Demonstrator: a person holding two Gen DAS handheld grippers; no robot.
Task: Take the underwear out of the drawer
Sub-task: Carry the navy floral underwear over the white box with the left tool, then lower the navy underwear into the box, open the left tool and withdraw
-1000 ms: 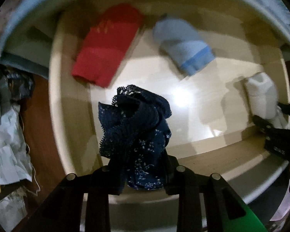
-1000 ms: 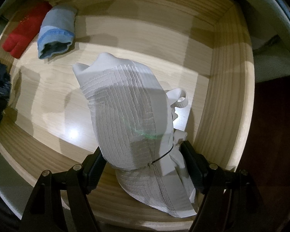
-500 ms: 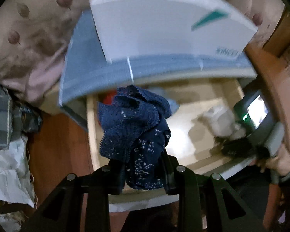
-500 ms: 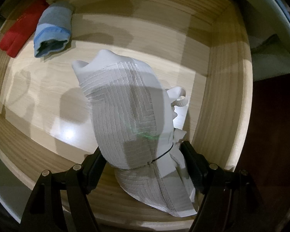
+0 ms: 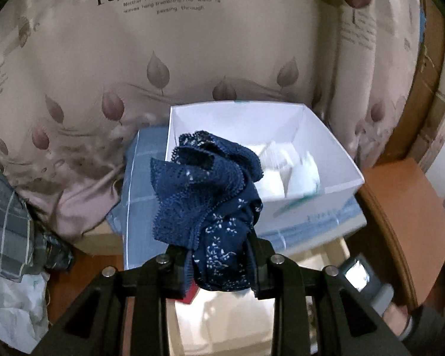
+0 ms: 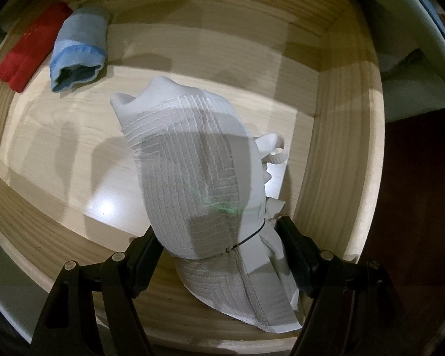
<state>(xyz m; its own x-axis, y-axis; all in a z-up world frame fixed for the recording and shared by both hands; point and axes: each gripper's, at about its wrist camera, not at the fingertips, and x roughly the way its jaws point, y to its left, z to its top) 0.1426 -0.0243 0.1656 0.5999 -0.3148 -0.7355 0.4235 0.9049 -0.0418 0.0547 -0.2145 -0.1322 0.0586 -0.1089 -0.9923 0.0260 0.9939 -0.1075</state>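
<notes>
The left gripper [image 5: 219,262] pinches bunched navy lace underwear [image 5: 207,195] before the white cardboard box [image 5: 335,163]; release well over it. The right gripper [image 6: 219,255] clamps white ribbed underwear [image 6: 198,184] inside the pale wooden drawer [image 6: 341,148]; lift clear.

Left gripper [image 5: 219,262] clamps navy lace underwear [image 5: 207,207]; white box [image 5: 296,160] just behind holds white garments [image 5: 287,169].
</notes>
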